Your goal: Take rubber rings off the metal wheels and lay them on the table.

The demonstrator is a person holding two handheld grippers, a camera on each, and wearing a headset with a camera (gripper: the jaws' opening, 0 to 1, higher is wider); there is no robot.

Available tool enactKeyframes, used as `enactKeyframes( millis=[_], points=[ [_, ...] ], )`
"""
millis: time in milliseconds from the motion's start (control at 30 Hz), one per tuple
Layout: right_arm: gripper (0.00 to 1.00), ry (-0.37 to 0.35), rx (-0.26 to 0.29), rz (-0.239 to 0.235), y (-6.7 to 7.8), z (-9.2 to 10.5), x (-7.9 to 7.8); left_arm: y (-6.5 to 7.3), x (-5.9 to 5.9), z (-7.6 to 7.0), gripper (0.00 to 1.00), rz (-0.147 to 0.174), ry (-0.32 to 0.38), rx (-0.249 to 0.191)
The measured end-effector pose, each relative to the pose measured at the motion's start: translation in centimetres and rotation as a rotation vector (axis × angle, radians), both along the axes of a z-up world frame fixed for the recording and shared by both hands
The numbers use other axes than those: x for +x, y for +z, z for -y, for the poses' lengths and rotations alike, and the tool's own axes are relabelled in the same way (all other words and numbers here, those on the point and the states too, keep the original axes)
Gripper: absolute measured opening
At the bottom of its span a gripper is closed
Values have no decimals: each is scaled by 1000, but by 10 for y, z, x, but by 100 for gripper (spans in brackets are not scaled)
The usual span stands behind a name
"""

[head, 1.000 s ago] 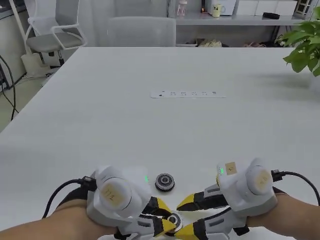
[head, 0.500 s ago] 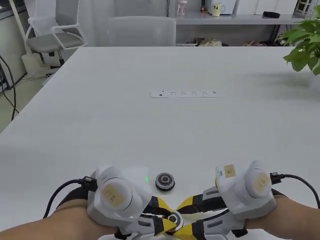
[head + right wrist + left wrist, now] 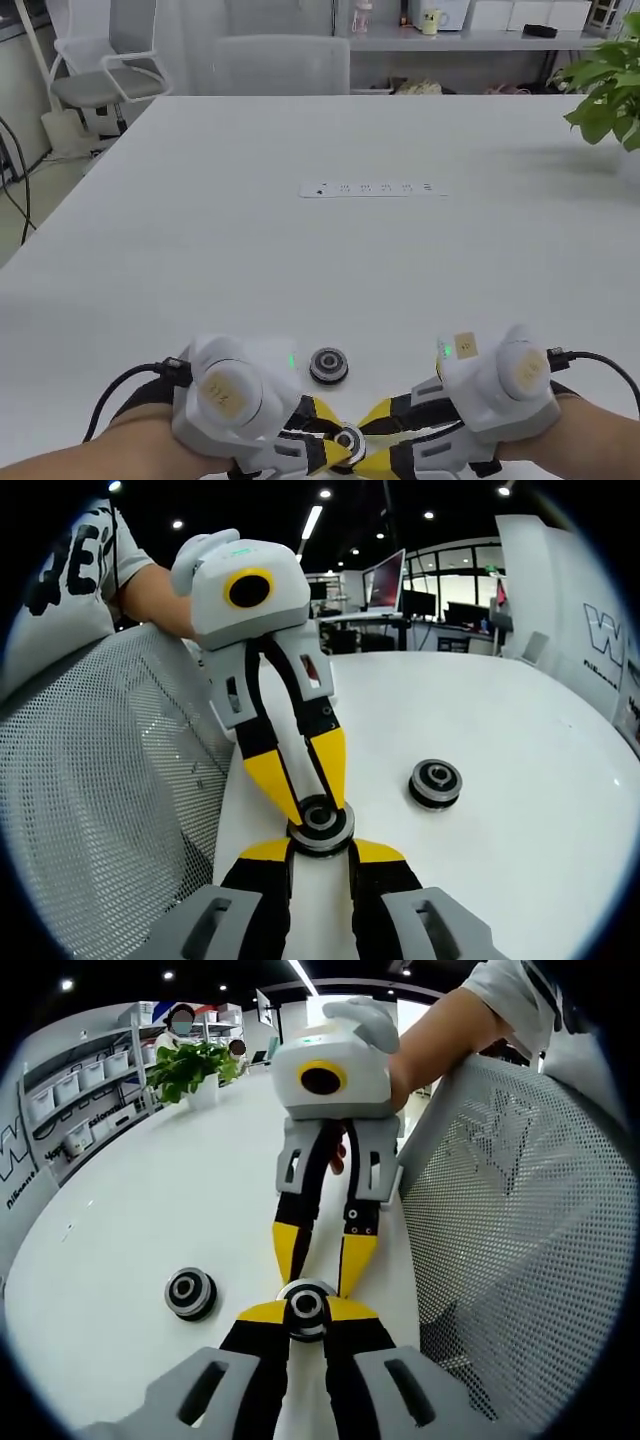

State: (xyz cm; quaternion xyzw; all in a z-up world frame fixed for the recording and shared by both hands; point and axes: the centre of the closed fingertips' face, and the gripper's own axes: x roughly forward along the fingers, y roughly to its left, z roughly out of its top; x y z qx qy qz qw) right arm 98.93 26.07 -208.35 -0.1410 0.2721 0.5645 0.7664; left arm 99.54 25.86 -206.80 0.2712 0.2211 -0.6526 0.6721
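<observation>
A small metal wheel with a black rubber ring (image 3: pixel 347 440) is held just above the table's near edge between both grippers, which face each other. My left gripper (image 3: pixel 305 1310) is shut on this wheel (image 3: pixel 305 1307), its yellow tips on either side. My right gripper (image 3: pixel 322 848) meets it from the opposite side, its tips pressed against the same wheel (image 3: pixel 320 825). A second wheel with its ring (image 3: pixel 329 365) lies flat on the white table (image 3: pixel 300 260) just beyond the grippers; it also appears in the left gripper view (image 3: pixel 190 1293) and the right gripper view (image 3: pixel 436 782).
A white power strip (image 3: pixel 372 188) lies mid-table. A potted plant (image 3: pixel 605 90) stands at the far right. Office chairs (image 3: pixel 100 70) are behind the far edge. A mesh chair back (image 3: pixel 510 1220) is close behind the near edge.
The right gripper's jaws have narrowed onto the held wheel and its body has sunk a little. The left gripper and the loose wheel have stayed put.
</observation>
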Motion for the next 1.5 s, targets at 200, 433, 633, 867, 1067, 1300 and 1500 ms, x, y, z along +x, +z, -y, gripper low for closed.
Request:
enactKeyframes(
  millis=[200, 433, 633, 867, 1067, 1300, 1500],
  points=[
    [15, -6, -3, -7, 0, 2, 0, 0, 0, 0, 8, -2, 4, -1],
    [14, -8, -11, -7, 0, 3, 1, 0, 1, 0, 8, -1, 7, -2],
    [3, -14, -28, -10, -2, 8, 1, 0, 1, 0, 8, 0, 8, -2],
    [1, -15, -39, -6, -2, 8, 1, 0, 2, 0, 8, 4, 7, -1],
    [0, -46, -29, -41, -1, 10, 3, 0, 1, 0, 8, 8, 8, 2],
    [0, -95, 8, -95, 0, 15, 5, 0, 1, 0, 8, 9, 10, 4],
    [0, -120, 28, -128, 1, 14, 6, 0, 1, 0, 8, 10, 11, 6]
  ],
)
